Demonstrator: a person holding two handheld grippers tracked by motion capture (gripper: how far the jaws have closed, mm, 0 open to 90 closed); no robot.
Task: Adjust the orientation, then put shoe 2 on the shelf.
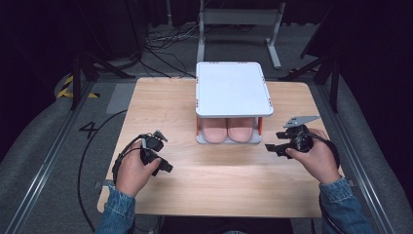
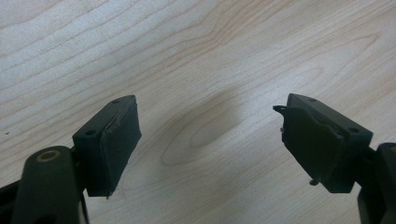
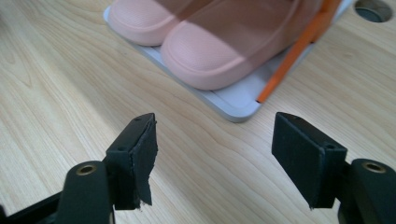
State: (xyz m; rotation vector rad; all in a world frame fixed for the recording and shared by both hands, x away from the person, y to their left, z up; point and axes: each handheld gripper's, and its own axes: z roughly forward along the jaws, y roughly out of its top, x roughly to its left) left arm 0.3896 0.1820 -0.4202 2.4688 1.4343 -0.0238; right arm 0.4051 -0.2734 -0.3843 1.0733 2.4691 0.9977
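A white two-level rack (image 1: 233, 87) with orange posts stands at the middle back of the wooden table (image 1: 185, 170). A pair of pink slippers (image 1: 228, 129) rests on its lower shelf, toes toward me. In the right gripper view the slippers (image 3: 219, 42) lie just ahead on the grey shelf (image 3: 233, 108). My left gripper (image 1: 155, 146) is open over bare wood at the front left, its jaws (image 2: 205, 140) wide apart with nothing between them. My right gripper (image 1: 273, 146) is open to the right of the rack's front, and it (image 3: 215, 154) holds nothing.
The rack's top shelf (image 1: 233, 87) is bare white. An orange post (image 3: 289, 56) rises at the rack's near corner. A round hole (image 3: 373, 9) shows in the tabletop. Cables (image 1: 97, 146) trail off the left side, and a metal stand (image 1: 238, 19) sits on the floor behind the table.
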